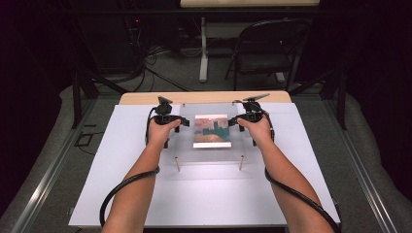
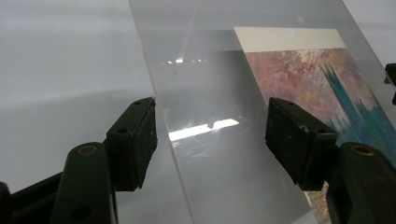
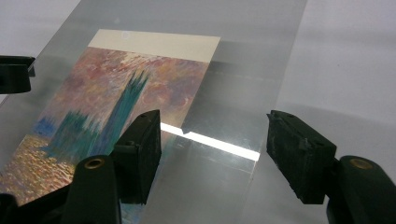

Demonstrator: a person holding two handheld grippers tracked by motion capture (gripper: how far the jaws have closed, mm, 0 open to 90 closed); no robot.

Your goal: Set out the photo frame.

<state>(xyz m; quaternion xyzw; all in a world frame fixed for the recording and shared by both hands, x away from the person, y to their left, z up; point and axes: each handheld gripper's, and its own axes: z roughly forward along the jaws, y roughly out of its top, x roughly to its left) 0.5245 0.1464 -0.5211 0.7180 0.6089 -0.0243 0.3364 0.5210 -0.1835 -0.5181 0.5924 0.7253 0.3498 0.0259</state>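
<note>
I'm holding the left gripper [image 1: 180,122] and right gripper [image 1: 235,121] with jaws apart, straddling opposite edges of the clear acrylic sheet [image 1: 210,154] over the painting print [image 1: 212,131]; glare is blurring its lower corner.

We look along our right gripper [image 3: 212,144], whose two black jaws stand wide apart with nothing between them. Beneath them lies a clear acrylic sheet [image 3: 252,60] over a white surface [image 3: 350,56], and its right edge runs between the jaws. A painted print [image 3: 107,98] of pink sky and teal towers, with a cream band along its far edge, lies at the sheet; our left jaw overlaps the print's corner. At the left edge, a black tip of the other gripper [image 3: 14,72] shows
</note>
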